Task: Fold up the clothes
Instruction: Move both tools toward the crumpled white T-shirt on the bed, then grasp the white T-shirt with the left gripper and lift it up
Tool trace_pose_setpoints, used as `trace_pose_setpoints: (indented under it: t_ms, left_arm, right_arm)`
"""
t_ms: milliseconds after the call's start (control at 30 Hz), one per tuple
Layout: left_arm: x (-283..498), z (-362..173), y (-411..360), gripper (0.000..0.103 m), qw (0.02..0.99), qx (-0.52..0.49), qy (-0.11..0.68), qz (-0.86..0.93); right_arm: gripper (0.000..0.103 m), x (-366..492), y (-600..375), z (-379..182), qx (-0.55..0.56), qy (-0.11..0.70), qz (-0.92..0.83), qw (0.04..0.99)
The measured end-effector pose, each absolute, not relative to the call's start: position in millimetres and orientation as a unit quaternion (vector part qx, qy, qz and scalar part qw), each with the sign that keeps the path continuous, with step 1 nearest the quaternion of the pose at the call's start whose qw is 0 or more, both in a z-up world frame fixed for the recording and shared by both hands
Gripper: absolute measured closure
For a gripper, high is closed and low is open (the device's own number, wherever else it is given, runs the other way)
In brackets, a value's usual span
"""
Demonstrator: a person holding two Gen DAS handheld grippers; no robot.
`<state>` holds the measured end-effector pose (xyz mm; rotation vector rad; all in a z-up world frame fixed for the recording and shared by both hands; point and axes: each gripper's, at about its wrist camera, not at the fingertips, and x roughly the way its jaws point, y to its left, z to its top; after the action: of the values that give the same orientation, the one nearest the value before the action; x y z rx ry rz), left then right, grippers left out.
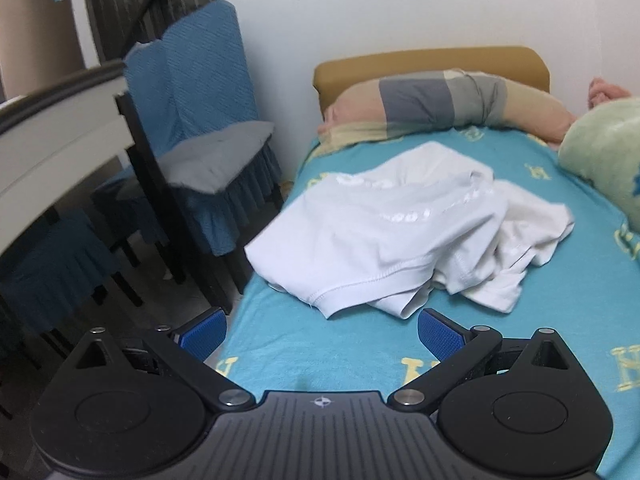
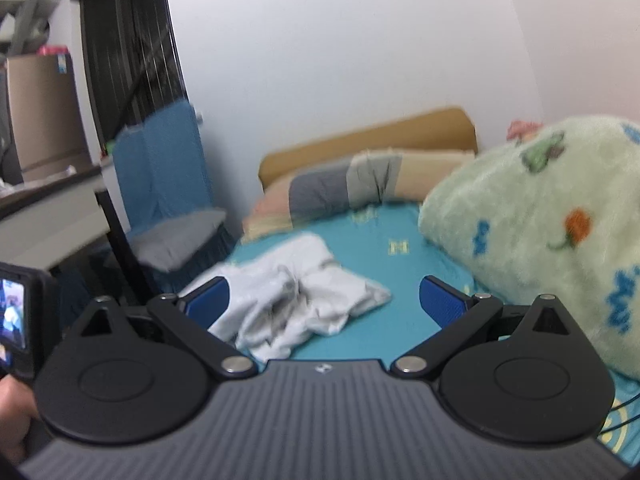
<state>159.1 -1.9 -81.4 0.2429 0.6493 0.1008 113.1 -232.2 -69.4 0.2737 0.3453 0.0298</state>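
Left wrist: fingers (image 1: pixel 322 334) apart | white garment (image 1: pixel 400 236) crumpled on bed (image 1: pixel 320 360) | right fingers (image 2: pixel 324 300) apart

Left gripper (image 1: pixel 322 330) and right gripper (image 2: pixel 324 300): jaws spread

The left wrist camera sat low and close over the near end of the bed (image 1: pixel 280 344), facing its headboard (image 1: pixel 432 64). The right wrist camera looked the same way from farther back and to the right. Both views shared the white shirt (image 1: pixel 400 236), pillow (image 1: pixel 432 104) and blue chair (image 1: pixel 200 92).
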Motion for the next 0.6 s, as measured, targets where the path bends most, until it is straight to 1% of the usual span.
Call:
trace_pose_setpoints:
  t_ms: [67,133,267,467,533,567,600]
  left_arm:
    - [170.5,-97.0,2.6,0.001,0.938,0.13,0.319,0.041]
    - [181.7,-110.9,6.9,0.004,0.937,0.138,0.318,0.031]
    - [203.4,-127.3,17.4,0.005,0.941,0.145,0.305,0.023]
    - [231.8,-150.1,24.2,0.016,0.939,0.161,0.302,0.004]
    - [237.2,-155.6,25.7,0.022,0.941,0.168,0.293,0.003]
    - [238.3,-155.4,25.8,0.027,0.943,0.168,0.288,0.004]
    - [239.5,-155.0,25.8,0.046,0.944,0.168,0.283,0.006]
  right_arm:
    - [0.0,123.0,-229.8,-78.3,0.139,0.187,0.004,0.973]
    - [0.0,130.5,-226.2,-86.2,0.137,0.192,-0.002,0.972]
    - [0.0,144.0,-220.5,-102.7,0.136,0.201,-0.007,0.97]
    - [0.0,165.2,-214.1,-129.0,0.143,0.234,-0.014,0.962]
    - [0.0,171.3,-211.0,-136.9,0.142,0.245,-0.011,0.959]
    - [0.0,173.7,-209.3,-140.3,0.141,0.249,-0.01,0.958]
    - [0.0,175.4,-207.5,-143.4,0.139,0.25,-0.009,0.958]
